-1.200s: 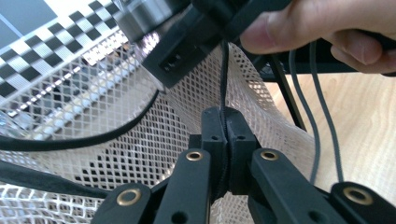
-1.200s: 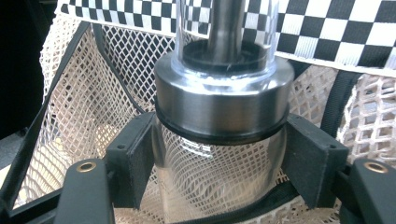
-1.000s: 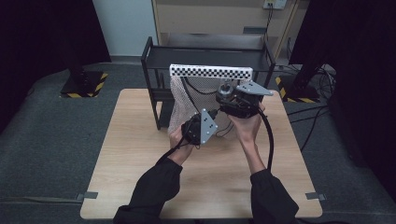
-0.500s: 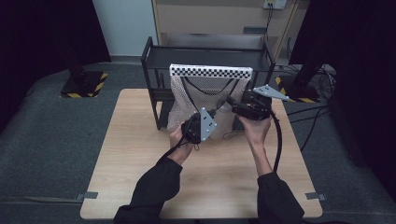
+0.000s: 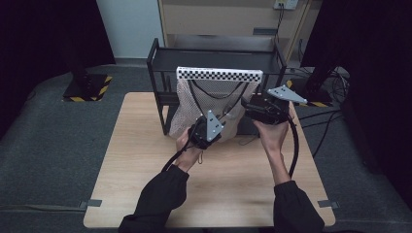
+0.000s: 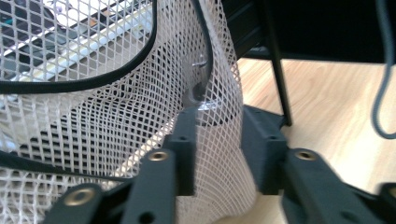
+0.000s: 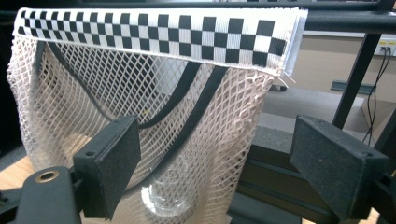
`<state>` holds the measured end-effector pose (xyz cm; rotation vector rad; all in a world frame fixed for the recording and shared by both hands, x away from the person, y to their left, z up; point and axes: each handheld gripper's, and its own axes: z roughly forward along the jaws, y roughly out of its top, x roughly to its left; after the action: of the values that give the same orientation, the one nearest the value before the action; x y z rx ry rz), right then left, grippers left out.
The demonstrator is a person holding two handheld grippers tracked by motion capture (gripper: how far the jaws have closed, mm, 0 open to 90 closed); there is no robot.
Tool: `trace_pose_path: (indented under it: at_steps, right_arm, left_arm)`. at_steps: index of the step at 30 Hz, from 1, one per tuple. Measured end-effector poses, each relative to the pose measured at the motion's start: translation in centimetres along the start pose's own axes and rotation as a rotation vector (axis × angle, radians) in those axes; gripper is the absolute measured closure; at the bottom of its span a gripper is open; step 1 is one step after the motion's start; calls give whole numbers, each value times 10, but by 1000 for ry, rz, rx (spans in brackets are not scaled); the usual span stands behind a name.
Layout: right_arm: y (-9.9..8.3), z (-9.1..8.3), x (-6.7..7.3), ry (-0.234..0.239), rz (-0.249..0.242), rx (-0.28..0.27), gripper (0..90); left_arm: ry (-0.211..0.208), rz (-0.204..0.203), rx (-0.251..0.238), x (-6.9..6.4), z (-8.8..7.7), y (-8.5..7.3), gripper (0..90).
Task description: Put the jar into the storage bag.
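The step in hand appears to be letting go of the mesh bag (image 5: 214,104), which hangs by its checkered band (image 5: 219,74) from the top rail of the black rack (image 5: 160,63) at the far edge of the table (image 5: 145,194).

The left gripper (image 5: 203,133) sits at the bag's lower front. Its jaws have just been opening; in the left gripper view a fold of netting (image 6: 215,154) lies between them, and the pads stand apart from it rather than pinching. The right gripper (image 5: 252,104) is beside the bag's right edge. Its jaws have also just been opening and stand wide, with nothing held; the bag hangs beyond them in the right gripper view.

To do the step well, the left jaws should clear the fold fully before the hand draws back, since mesh snags on pad corners. Withdrawal should run straight back along the jaws, without twisting.

Count: 1 mesh bag, 1 checkered band, 2 black straps (image 7: 187,93) inside the netting, 1 rack, 2 grippers. 1 clear object, possibly a glass (image 7: 170,196), rests at the bag's bottom; the netting blurs its outline.
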<state>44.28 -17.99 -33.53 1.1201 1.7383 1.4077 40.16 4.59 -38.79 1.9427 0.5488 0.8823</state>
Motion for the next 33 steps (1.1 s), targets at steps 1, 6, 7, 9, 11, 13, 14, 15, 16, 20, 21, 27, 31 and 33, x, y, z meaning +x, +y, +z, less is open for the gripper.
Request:
trace_pose_path:
  at_steps: [1,6,7,9,11,13,14,15,16,20,21,27,31,33]
  right_arm:
    - [0,-1,0,3,3,-1,157]
    - [2,-7,1,-14,-29,27,142]
    - [2,-7,1,-14,-29,27,142]
    - [3,-11,-1,-17,-23,44,131]
    - [3,-12,-2,-17,-20,48,130]
    - [3,-14,-3,-21,-19,55,124]
    - [2,-16,-3,-19,-20,68,118]
    - [2,-17,-3,-21,-22,71,116]
    - [2,-18,-3,-21,-22,75,112]
    - [0,-20,-3,-21,-27,91,96]
    - [-1,-21,-3,-23,-29,93,95]
    - [-5,-21,1,-28,-41,135,56]
    - [-9,-23,2,-29,-46,146,49]
    - [-11,-25,3,-26,-43,150,48]
  left_arm:
    - [-6,2,-3,0,-2,0,562]
    - [0,-6,-5,1,-13,2,453]
    - [6,-16,-7,2,-15,3,453]
    - [6,-61,-15,6,-21,6,390]
    - [2,-88,-19,8,-23,8,373]
    - [-4,-127,-20,12,-27,10,311]
    - [-3,-145,-19,13,-28,11,290]
    - [-4,-166,-14,15,-30,11,268]
    - [-6,-207,-8,17,-32,12,251]
    - [-4,-263,-11,22,-37,11,240]
    - [0,-286,-10,24,-39,11,238]
    - [30,-407,-27,34,-47,10,195]
    - [47,-471,-34,40,-54,6,162]
    - [49,-493,-41,42,-56,4,156]
